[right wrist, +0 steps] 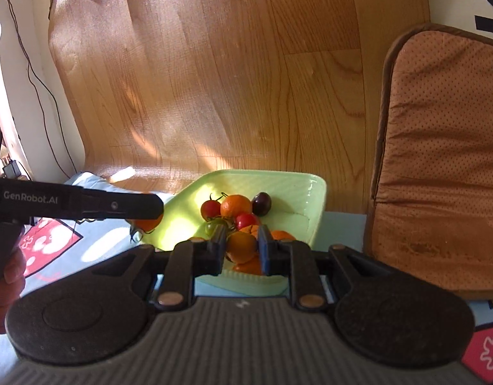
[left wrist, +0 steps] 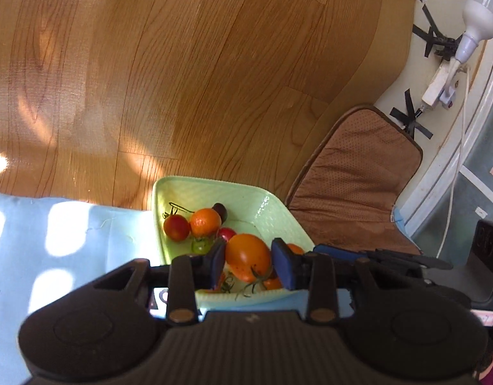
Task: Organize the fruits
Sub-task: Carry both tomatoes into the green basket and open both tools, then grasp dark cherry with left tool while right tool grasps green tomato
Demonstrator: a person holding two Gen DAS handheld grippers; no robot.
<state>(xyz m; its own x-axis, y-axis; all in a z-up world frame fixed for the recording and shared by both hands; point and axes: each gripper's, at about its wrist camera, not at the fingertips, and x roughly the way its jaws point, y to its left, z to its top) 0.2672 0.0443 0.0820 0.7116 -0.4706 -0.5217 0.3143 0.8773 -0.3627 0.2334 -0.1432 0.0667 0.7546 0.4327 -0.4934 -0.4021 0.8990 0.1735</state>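
Note:
A pale green square tray (left wrist: 265,202) (right wrist: 297,189) holds small tomatoes and fruits: red, orange, green and dark purple. My left gripper (left wrist: 249,261) is shut on a large orange tomato (left wrist: 248,256) with a green stem, held over the tray's near left side; it shows from the side in the right wrist view (right wrist: 147,221). My right gripper (right wrist: 241,247) is shut on a smaller orange tomato (right wrist: 241,245), just above other orange fruit in the tray. An orange mandarin (right wrist: 235,206), a red tomato (right wrist: 210,208) and a purple one (right wrist: 261,203) lie further back.
The tray sits on a light blue cloth (left wrist: 70,234) with red patterned patches (right wrist: 44,243). A brown padded cushion (right wrist: 438,160) (left wrist: 352,186) lies to the right. A wood-pattern floor sheet (left wrist: 182,80) stretches beyond. A bulb and socket (left wrist: 471,29) are taped to the far right.

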